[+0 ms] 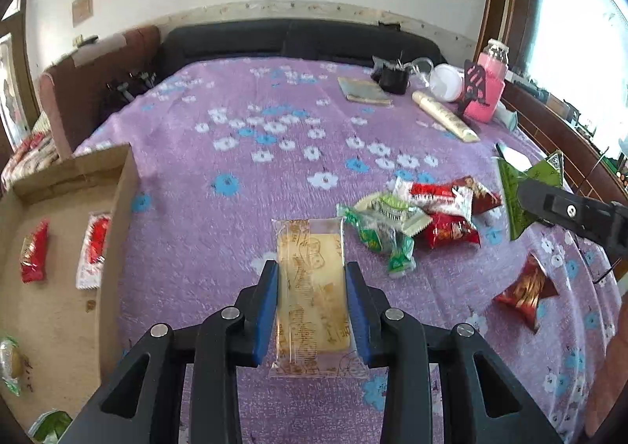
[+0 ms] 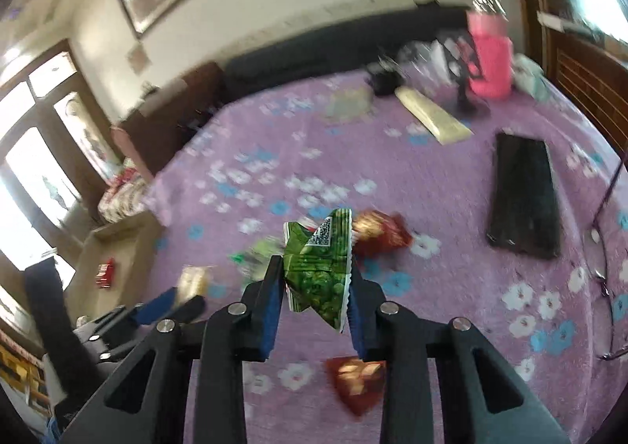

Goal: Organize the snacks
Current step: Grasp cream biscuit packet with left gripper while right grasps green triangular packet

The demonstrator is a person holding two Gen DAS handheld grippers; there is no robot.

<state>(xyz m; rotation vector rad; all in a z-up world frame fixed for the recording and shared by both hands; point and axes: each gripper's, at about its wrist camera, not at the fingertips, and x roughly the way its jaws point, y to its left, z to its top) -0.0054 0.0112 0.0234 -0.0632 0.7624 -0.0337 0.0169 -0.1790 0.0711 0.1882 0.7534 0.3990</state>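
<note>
Left gripper (image 1: 312, 289) clamps a wafer pack (image 1: 310, 295) by its long sides, its long axis running 12 to 6. Carry it level toward the box (image 1: 117, 208) at 9 o'clock and release low. Right gripper (image 2: 316, 289) pinches a green packet (image 2: 320, 271), crumpled, seemingly upright; the view is blurred.
</note>
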